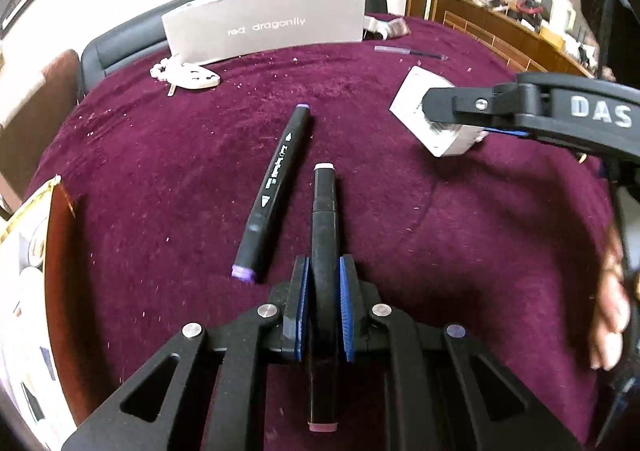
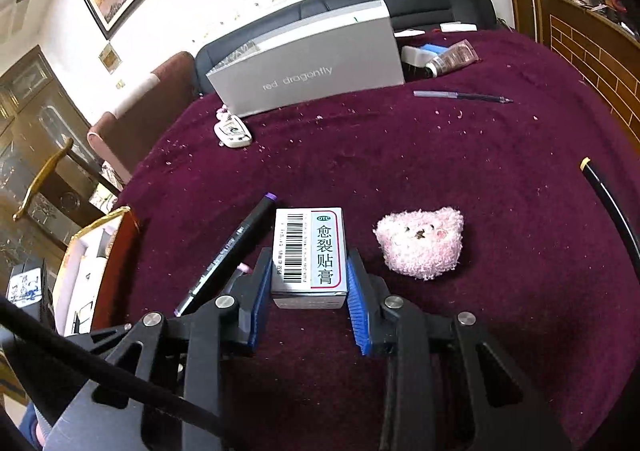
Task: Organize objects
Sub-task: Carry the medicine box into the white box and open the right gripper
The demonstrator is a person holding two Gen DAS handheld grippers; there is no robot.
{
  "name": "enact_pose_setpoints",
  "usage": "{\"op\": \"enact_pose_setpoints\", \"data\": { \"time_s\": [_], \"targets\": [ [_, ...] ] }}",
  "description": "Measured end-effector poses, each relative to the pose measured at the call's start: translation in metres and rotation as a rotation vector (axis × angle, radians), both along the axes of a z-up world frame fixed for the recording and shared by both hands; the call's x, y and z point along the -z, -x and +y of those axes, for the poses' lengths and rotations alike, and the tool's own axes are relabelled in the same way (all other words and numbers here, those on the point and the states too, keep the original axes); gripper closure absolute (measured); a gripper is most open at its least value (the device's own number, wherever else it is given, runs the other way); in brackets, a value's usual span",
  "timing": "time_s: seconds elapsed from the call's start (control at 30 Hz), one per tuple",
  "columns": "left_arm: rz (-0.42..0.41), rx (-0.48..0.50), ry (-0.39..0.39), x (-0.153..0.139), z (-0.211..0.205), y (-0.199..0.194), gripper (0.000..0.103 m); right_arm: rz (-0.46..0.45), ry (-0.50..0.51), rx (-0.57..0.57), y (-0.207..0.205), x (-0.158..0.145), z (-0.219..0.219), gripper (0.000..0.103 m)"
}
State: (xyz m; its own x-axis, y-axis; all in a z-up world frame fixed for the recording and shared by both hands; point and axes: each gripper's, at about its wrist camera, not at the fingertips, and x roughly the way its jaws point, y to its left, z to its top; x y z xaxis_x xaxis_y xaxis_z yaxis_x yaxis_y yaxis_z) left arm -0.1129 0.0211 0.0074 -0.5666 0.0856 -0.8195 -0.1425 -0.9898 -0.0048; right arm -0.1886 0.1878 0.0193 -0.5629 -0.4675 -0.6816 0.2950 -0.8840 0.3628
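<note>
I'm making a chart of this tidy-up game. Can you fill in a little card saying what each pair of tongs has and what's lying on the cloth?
left tongs: shut on a black marker with a pale cap
right tongs: shut on a small box with a barcode
loose marker: purple ends, flat on the cloth, beside the held one
pink plush bear head: on the cloth, right of the box
grey shoebox: at the far edge
pen: near the shoebox
cloth: dark red, speckled with crumbs

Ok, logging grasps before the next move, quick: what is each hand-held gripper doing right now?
Left hand-held gripper: shut on a black marker.
Right hand-held gripper: shut on a small medicine box.
</note>
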Motion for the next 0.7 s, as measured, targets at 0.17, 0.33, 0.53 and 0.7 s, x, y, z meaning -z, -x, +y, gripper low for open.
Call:
{"op": "enact_pose_setpoints", "data": {
  "time_s": [0.17, 0.33, 0.53, 0.7],
  "targets": [
    [0.044, -0.022, -0.047, -0.021, -0.007, -0.021, 0.092, 0.008, 0.017, -0.010, -0.003, -0.004, -0.002, 0.072],
    [0.083, -0.041, -0.090, -0.040, -0.021, -0.045, 0.092, 0.006, 0.051, -0.036, -0.007, -0.006, -0.006, 0.072],
    [0.144, -0.075, -0.127, -0.062, -0.051, -0.083, 0.092, 0.016, 0.090, -0.085, -0.019, -0.013, -0.017, 0.072],
    [0.183, -0.130, -0.159, -0.073, -0.090, -0.111, 0.092, 0.016, 0.133, -0.143, -0.047, -0.016, -0.039, 0.071]
  ]
}}
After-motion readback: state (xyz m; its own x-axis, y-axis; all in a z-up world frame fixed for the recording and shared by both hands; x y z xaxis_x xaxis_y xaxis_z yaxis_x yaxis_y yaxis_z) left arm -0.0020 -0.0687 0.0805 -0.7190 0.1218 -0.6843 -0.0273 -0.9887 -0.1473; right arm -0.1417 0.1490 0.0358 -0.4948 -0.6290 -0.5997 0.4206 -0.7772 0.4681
